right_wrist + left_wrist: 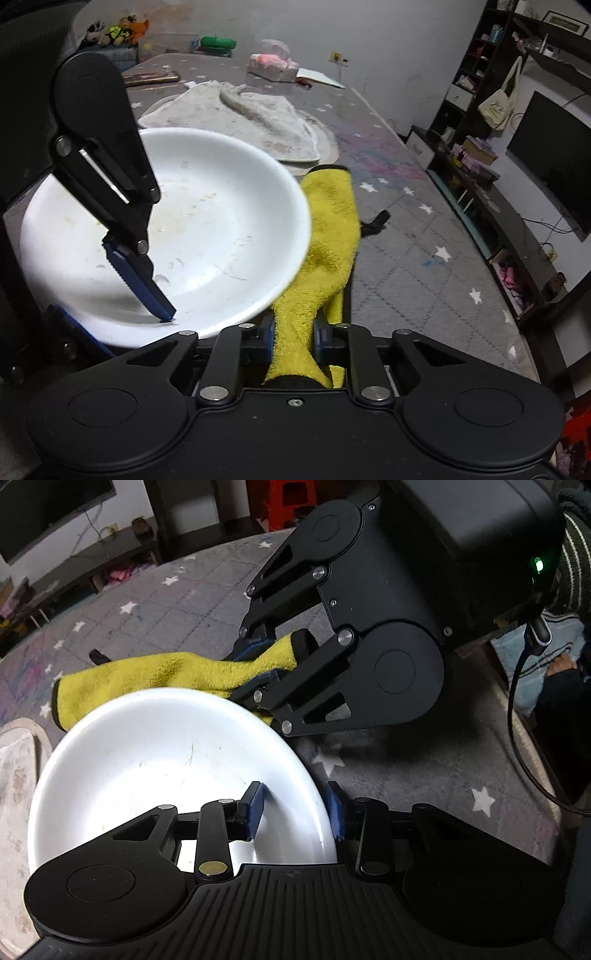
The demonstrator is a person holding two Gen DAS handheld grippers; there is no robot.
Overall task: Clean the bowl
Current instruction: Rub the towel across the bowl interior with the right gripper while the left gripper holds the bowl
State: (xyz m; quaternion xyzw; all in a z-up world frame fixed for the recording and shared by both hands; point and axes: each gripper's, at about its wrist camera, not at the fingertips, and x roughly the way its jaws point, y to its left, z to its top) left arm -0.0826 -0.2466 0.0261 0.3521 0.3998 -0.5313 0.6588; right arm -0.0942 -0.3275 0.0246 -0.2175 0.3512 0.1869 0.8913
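1. Left wrist view: the left gripper (297, 810) pinches the rim of the white bowl (166, 760), one finger inside, one outside.
2. Right wrist view: the right gripper (295, 339) squeezes the yellow cloth (328, 236), which lies beside the bowl (221, 221) on the starry table cover (424, 266).

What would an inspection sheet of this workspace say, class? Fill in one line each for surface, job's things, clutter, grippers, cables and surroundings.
Surface: grey quilted star-print cover, pink stain in places.
Job's things: round white bowl, smeared inside; yellow fluffy cloth beside and partly under its rim.
Clutter: off-white towel, tissue pack, toys at far end.
Grippers: left gripper straddles the bowl's rim; right gripper clamps the cloth.
Cables: black cable from right gripper body.
Surroundings: dark television, shelves, hanging tote bag.
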